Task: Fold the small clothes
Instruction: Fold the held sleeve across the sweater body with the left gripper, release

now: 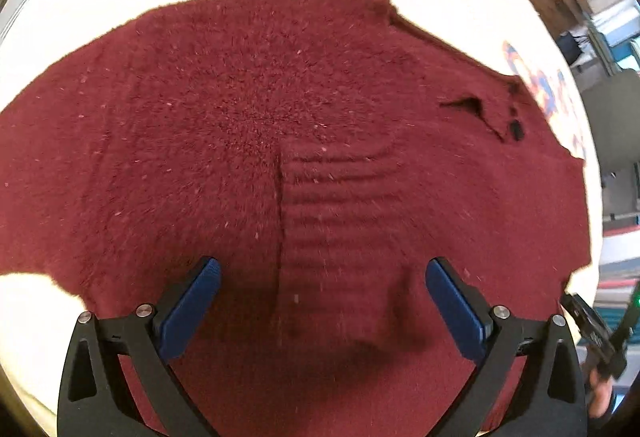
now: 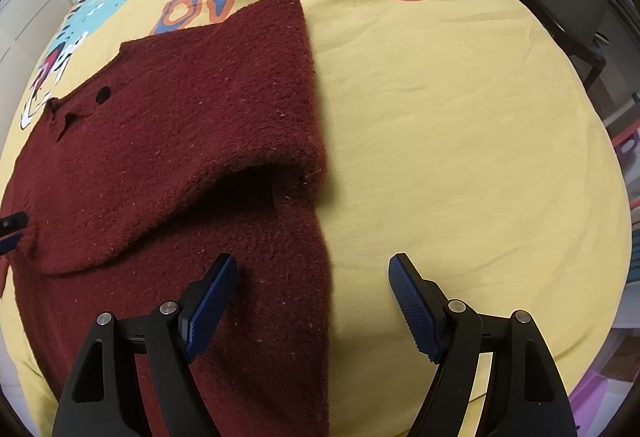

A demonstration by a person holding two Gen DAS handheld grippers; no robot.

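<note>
Yellow cloth (image 2: 460, 125) printed with a cartoon dinosaur and the word "Dino" covers the bench, and our dark red knitted sweater (image 2: 192, 125) lies flat on it, towards the left of the right wrist view. From this view we see its right sleeve folded inward across the body, leaving a straight edge down the right side and a shadowed pocket under the fold. A black button (image 2: 103, 94) sits near the neckline at the far left. Our right tongs (image 2: 310, 301) hover spread wide over the sweater's near right edge, the left pad above the knit, the right pad above bare cloth, pinching nothing.

From the left wrist view, the sweater (image 1: 240, 109) fills nearly the whole frame, fuzzy and flecked with pale lint. A ribbed cuff (image 1: 336, 205) lies across the middle, its ribs running sideways beside a vertical seam line. The neck opening (image 1: 476, 113) shows at the right. Our left tongs (image 1: 322, 301) are spread wide just above the knit, holding nothing.
</note>
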